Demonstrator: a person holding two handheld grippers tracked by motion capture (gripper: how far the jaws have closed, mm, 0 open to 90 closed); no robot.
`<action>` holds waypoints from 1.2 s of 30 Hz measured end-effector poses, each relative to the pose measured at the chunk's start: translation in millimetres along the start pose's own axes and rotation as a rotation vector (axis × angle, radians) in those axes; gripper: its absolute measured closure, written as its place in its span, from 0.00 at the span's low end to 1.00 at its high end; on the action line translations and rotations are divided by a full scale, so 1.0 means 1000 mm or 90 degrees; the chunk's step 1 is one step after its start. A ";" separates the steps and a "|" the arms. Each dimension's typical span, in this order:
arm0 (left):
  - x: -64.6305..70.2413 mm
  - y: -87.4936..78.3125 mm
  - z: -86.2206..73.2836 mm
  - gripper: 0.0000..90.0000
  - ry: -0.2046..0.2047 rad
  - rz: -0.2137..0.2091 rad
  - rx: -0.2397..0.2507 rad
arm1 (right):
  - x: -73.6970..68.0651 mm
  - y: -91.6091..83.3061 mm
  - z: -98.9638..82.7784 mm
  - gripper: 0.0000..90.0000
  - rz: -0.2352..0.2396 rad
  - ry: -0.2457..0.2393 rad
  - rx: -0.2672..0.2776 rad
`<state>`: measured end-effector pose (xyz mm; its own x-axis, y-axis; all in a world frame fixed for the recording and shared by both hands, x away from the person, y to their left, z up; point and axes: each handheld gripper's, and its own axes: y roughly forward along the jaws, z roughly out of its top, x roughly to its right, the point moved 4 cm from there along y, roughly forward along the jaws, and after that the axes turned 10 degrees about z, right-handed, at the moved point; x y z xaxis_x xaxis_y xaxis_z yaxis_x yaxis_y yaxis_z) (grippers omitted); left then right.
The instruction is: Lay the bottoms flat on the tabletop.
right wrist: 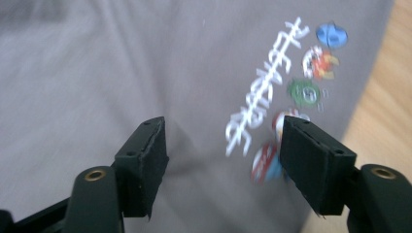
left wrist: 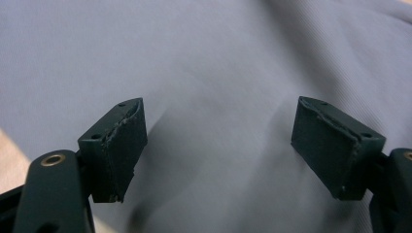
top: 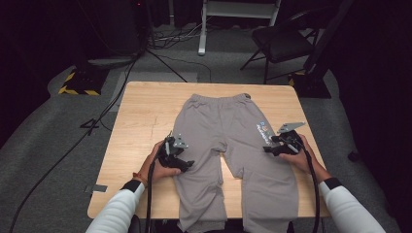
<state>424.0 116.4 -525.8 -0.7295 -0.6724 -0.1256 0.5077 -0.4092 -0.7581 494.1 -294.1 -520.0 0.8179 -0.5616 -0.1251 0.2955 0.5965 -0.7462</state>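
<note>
Grey trousers (top: 233, 141) flat on bench (top: 141, 121); left hand-held gripper (top: 187, 164), right hand-held gripper (top: 268, 149) jaws apart, empty. Advice: pinch both outer side seams evenly before folding.

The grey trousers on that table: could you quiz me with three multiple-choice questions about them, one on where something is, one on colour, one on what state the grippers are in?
1. Where do the ends of the trouser legs lie?
A. Hanging over the table's near edge
B. Folded up to the waistband
C. On the chair

2. What colour is the lettering printed on the trousers?
A. Black
B. White
C. Yellow

3. How do the jaws of the left gripper and right gripper stand?
A. Both shut on cloth
B. One shut, one open
C. Both open, nothing between the pads

Answers:
1. A, since the high view shows both legs running past the near edge of the table.
2. B, as the right gripper view shows white letters beside small coloured badges.
3. C, because each gripper view shows its jaws apart above flat cloth.
</note>
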 end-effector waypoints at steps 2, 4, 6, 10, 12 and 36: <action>0.002 -0.006 -0.008 0.22 -0.004 -0.002 0.003 | -0.003 -0.008 -0.011 0.35 -0.011 0.010 0.011; 0.006 -0.011 -0.014 0.22 -0.002 -0.002 0.008 | -0.006 -0.015 -0.019 0.33 -0.023 0.013 0.005; 0.010 -0.017 -0.020 0.22 -0.007 -0.005 0.004 | -0.011 -0.022 -0.026 0.32 -0.030 0.006 -0.008; 0.022 -0.028 -0.029 0.21 0.001 -0.003 -0.005 | -0.024 -0.034 -0.040 0.33 -0.038 0.007 -0.017; 0.030 -0.034 -0.028 0.22 -0.008 -0.012 0.001 | -0.032 -0.039 -0.045 0.34 -0.042 -0.003 -0.018; 0.152 -0.064 -0.037 0.28 0.196 -0.167 -0.028 | -0.176 -0.059 -0.101 0.30 0.104 -0.135 -0.045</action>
<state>263.6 63.3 -520.2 -0.9381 -0.3300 -0.1049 0.2710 -0.5110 -0.8157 282.5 -287.9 -520.5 0.9393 -0.3238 -0.1137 0.1217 0.6240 -0.7719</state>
